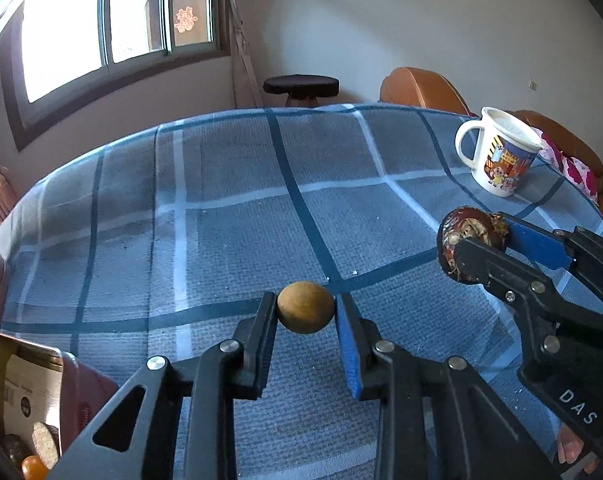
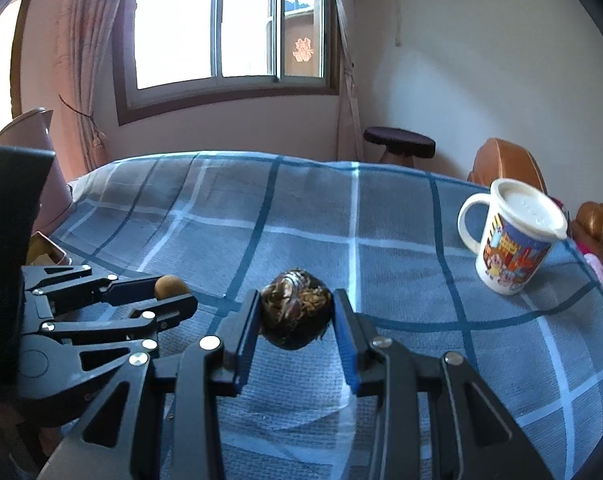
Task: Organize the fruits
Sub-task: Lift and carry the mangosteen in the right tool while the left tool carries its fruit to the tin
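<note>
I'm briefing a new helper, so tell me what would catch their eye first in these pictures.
First, each gripper grips a fruit above the blue checked tablecloth: the left gripper holds a small tan round fruit, the right gripper a dark, rough brown one. Next, the cartoon mug at the cloth's far right.

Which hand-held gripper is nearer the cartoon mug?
Right. The right hand-held gripper, shut on a dark brown fruit, sits just short of the cartoon mug. The left hand-held gripper, holding a small tan fruit, is farther away.
</note>
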{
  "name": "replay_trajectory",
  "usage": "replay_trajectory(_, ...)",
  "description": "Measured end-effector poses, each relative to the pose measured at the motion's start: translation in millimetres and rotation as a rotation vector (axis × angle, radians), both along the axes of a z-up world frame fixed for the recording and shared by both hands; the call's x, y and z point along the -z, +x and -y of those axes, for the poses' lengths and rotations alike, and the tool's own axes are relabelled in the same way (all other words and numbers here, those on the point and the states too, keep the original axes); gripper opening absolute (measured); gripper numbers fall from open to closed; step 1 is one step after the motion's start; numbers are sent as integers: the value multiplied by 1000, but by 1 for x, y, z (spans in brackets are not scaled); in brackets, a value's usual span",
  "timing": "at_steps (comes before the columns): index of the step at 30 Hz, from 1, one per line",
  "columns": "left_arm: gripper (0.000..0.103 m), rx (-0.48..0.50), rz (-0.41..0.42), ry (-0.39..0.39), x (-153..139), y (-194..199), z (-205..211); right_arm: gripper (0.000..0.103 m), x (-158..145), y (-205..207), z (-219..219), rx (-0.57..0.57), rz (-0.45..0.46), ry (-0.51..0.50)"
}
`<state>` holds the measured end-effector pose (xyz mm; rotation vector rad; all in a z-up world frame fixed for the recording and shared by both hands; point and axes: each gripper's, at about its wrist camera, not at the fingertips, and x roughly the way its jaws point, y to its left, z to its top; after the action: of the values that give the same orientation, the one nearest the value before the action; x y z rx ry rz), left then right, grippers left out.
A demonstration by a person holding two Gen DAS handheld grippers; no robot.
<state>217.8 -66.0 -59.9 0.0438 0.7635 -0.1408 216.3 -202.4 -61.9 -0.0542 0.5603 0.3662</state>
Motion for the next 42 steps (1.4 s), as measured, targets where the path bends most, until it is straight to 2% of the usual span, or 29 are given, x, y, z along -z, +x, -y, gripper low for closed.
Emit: replay_trajectory(42, 31, -46, 184, 1, -20, -35, -6, 39, -11, -24, 3, 5, 149, 7)
